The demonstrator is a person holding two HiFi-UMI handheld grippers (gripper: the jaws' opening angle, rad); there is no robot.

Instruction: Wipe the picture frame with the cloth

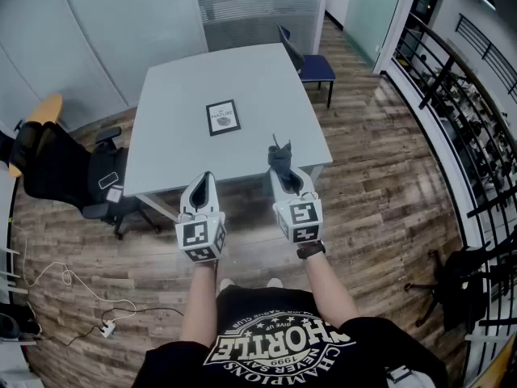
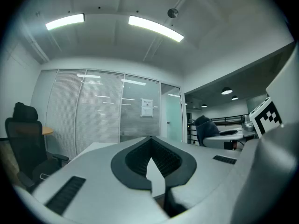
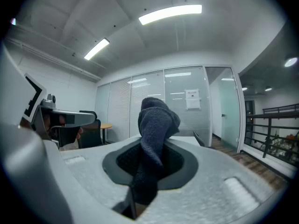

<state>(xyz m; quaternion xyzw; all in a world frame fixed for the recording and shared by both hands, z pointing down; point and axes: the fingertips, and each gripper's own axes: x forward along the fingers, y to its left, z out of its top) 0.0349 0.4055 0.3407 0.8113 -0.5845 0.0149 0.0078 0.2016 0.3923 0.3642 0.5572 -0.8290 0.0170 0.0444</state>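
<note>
Well, the right tongs point(image 1: 281, 170) pinch the cloth point(image 1: 279, 153), the left tongs point(image 1: 207, 178) are closed and empty. Best reach over the desk point(image 1: 178, 95) and wipe the picture frame point(image 1: 223, 117) flat and gently.

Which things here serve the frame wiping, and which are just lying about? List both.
Job: dark grey fuzzy cloth, clamped in the right gripper; black-framed rectangular picture frame, flat on the pale grey table.
Lying about: black office chair; blue chair beyond the table; white power strip on the wooden floor.
</note>
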